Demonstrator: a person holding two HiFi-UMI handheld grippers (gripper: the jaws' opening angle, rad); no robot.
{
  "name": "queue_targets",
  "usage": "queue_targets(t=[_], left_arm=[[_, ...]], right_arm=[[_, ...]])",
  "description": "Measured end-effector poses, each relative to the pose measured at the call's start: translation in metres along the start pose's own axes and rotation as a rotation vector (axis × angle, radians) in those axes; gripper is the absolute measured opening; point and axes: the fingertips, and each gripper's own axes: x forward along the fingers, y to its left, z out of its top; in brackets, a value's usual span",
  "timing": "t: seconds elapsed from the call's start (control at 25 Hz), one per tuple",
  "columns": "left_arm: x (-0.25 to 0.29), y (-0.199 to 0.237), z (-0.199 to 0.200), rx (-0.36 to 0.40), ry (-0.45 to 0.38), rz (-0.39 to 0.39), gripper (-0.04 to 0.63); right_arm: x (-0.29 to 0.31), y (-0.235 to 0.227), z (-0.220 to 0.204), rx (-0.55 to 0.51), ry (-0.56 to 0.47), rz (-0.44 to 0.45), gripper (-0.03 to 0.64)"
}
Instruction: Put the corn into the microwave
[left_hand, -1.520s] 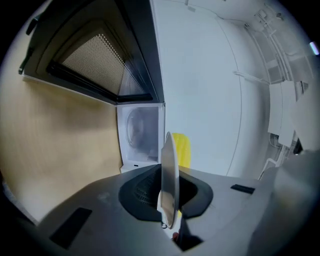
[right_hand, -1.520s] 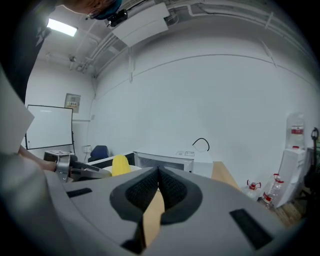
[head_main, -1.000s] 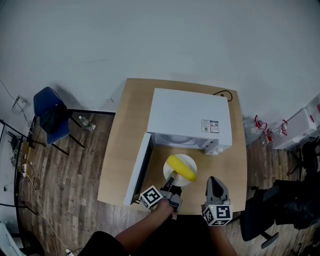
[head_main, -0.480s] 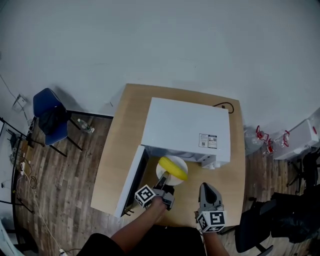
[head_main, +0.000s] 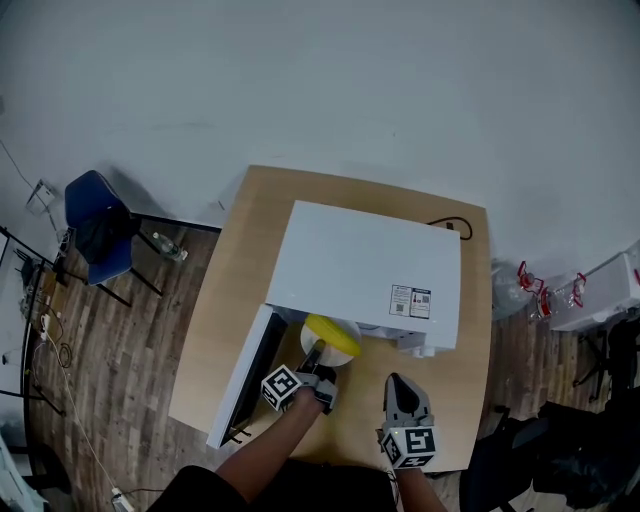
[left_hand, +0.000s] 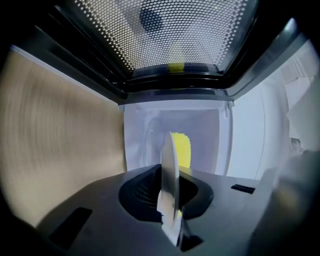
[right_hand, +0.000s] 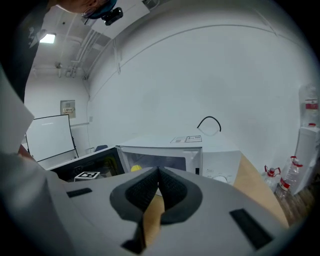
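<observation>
A yellow corn cob (head_main: 333, 336) lies on a small white plate (head_main: 318, 352) at the mouth of the white microwave (head_main: 365, 270), whose door (head_main: 243, 385) hangs open to the left. My left gripper (head_main: 312, 362) is shut on the plate's near rim. In the left gripper view the plate (left_hand: 170, 185) shows edge-on between the jaws, the corn (left_hand: 182, 150) beyond it, and the white cavity (left_hand: 200, 135) straight ahead. My right gripper (head_main: 395, 385) is shut and holds nothing, in front of the microwave's control panel (right_hand: 220, 175).
The microwave stands on a wooden table (head_main: 240, 260), with a black cable (head_main: 450, 226) behind it. A blue chair (head_main: 100, 225) stands on the floor to the left. Water bottles (head_main: 535, 285) and a white box (head_main: 600, 290) are at the right.
My left gripper has carried the plate and corn forward, to the microwave's opening, where the plate's far edge now slips under the top. The right gripper has also come forward a little.
</observation>
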Motion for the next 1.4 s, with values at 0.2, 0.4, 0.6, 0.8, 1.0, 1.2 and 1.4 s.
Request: queue_targets(t=[0.2,0.4,0.6,0.8,1.0,1.2,1.4], left_arm=[[0.017,0.016,0.008,-0.031,-0.046,0.032,0.021],[0.032,0.027,0.008,0.01,-0.052,0.078,0.021],[0.047,0.029,0.008,0.019,-0.031,0.037,0.021],[0.061,0.034,0.008,-0.016,-0.029,0.038,0.021],[0.063,0.037,0.006,-0.039,-0.035,0.032,0.023],[0.063,0.029,0.006,0.044,-0.026,0.004,0.074],[0.053,0.034,0.006,0.074,-0.021,0.047,0.184]], right_arm=[[0.013,-0.007,-0.007,0.008,0.029,0.015,0.06],[0.019,-0.01,-0.01,0.019,0.038,0.031,0.06],[0.021,-0.012,-0.017,-0.004,0.056,0.033,0.06],[0.019,-0.017,-0.028,0.001,0.084,0.024,0.06],[0.017,-0.019,-0.028,0.006,0.088,0.021,0.06],[0.019,-0.014,-0.028,0.007,0.089,0.03,0.06],[0.015,-0.003,-0.032,-0.015,0.1,0.037,0.06]])
